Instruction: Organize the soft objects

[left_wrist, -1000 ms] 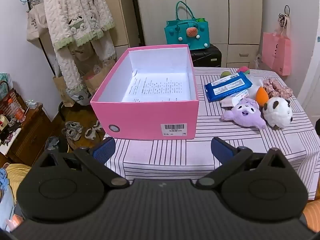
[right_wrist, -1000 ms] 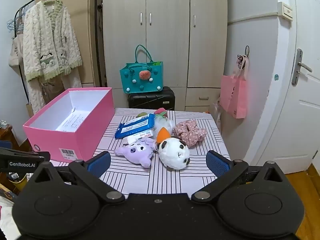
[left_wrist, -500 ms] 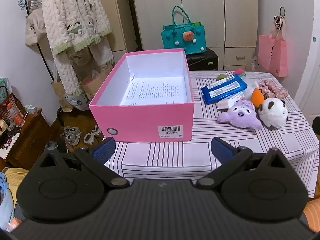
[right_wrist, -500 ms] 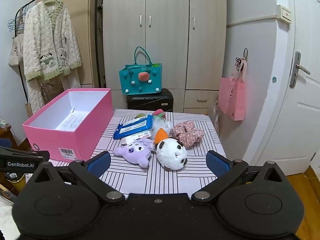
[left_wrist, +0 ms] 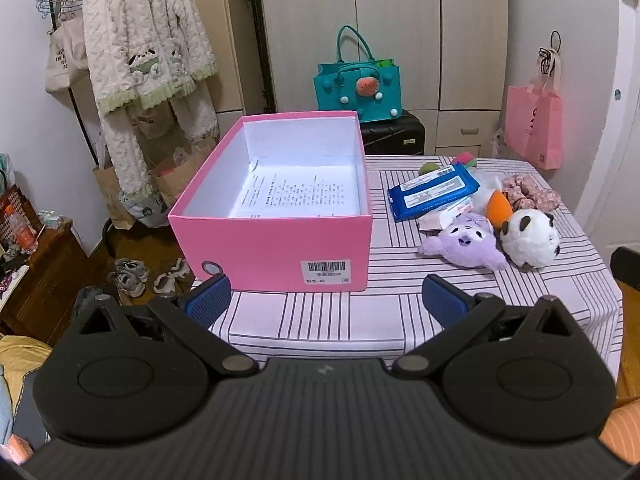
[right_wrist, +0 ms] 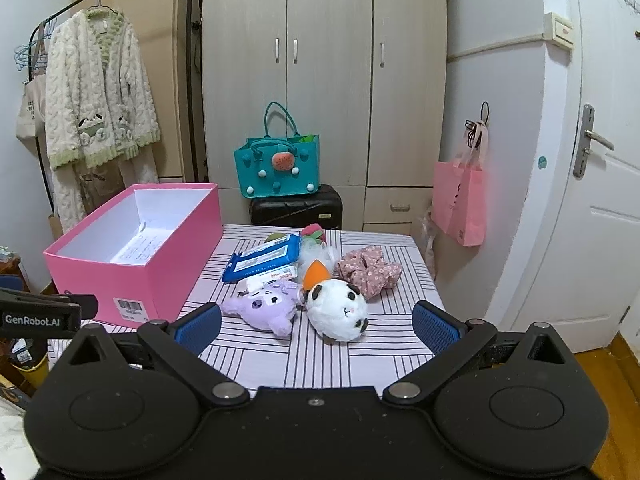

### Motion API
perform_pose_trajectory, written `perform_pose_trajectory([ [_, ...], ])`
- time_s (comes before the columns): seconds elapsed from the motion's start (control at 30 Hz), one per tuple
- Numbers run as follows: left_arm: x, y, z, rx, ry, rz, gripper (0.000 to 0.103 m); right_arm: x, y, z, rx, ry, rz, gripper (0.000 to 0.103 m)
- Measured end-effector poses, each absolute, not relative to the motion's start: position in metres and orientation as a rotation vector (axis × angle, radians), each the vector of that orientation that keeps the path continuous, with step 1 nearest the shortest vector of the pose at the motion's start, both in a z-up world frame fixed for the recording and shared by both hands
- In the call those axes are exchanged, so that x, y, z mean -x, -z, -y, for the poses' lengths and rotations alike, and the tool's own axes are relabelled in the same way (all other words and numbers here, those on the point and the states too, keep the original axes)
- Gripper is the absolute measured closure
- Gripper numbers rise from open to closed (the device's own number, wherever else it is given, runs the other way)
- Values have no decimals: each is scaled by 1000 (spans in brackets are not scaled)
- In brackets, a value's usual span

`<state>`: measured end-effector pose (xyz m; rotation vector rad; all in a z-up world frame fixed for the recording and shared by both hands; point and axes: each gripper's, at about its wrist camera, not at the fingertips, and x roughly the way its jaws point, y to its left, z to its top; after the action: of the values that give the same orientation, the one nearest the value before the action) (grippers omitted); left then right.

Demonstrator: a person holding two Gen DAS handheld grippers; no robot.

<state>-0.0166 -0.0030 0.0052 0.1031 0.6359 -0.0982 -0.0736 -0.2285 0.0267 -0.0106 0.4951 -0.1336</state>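
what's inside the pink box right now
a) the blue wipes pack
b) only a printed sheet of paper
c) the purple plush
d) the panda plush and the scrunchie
b: the pink box holds just a printed sheet of paper on its floor, while the purple plush, panda plush, scrunchie and blue wipes pack all lie outside it on the striped table.
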Motion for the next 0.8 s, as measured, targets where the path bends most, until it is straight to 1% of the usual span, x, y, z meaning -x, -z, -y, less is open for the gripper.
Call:
perform_pose_trajectory([
  [0.4, 14, 6, -2, -102, 64, -645, 0, 81, -20, 219, 69, 135, -485, 0],
  [0.8, 20, 12, -1, -119, 89, -599, 0, 81, -18, 224, 62, 150, -490, 0],
])
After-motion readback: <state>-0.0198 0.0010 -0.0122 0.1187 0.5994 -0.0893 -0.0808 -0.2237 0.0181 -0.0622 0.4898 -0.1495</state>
